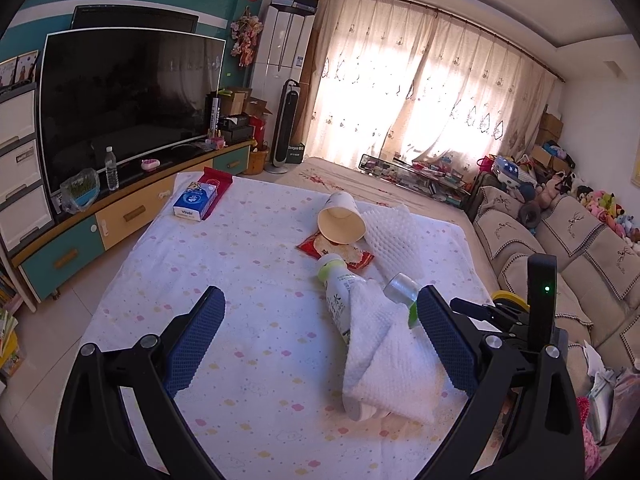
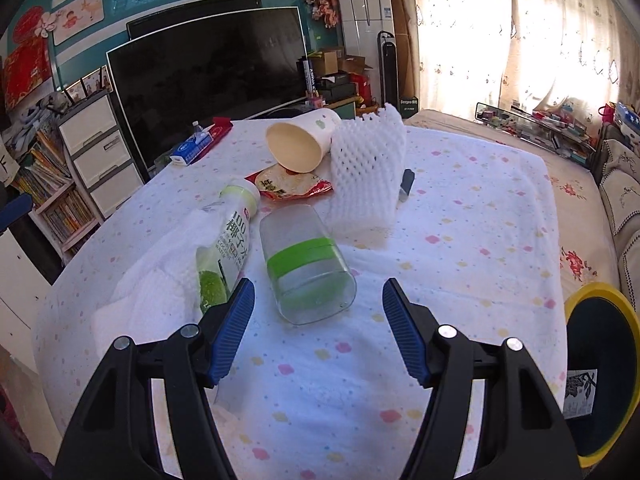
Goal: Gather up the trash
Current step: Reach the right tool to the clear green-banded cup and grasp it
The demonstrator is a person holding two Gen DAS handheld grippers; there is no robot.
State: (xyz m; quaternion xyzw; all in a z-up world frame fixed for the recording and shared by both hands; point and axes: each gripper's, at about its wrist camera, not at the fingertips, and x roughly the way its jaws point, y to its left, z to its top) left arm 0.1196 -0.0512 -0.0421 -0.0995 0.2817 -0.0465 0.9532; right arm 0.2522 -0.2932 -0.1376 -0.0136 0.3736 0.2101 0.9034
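Note:
Trash lies on a table under a white dotted cloth [image 1: 256, 320] [image 2: 460, 280]. A clear plastic jar with a green band [image 2: 306, 264] [image 1: 400, 289] lies on its side just ahead of my open right gripper [image 2: 318, 304]. A coconut-water bottle [image 2: 224, 248] [image 1: 338, 296] lies on a white towel [image 2: 160, 280] [image 1: 384, 364]. Farther back are a tipped paper cup [image 2: 300, 142] [image 1: 340, 220], a red snack wrapper [image 2: 292, 186] [image 1: 336, 250] and a white foam net [image 2: 366, 168] [image 1: 396, 236]. My left gripper [image 1: 320, 312] is open above the cloth, its right finger beside the towel.
A blue tissue pack [image 1: 196, 200] [image 2: 192, 148] and red packet [image 1: 218, 184] sit at the table's far left corner. A TV stand with a large TV [image 1: 128, 100] is left, a sofa [image 1: 560, 248] right. A yellow-rimmed bin [image 2: 600, 364] stands at the right of the table.

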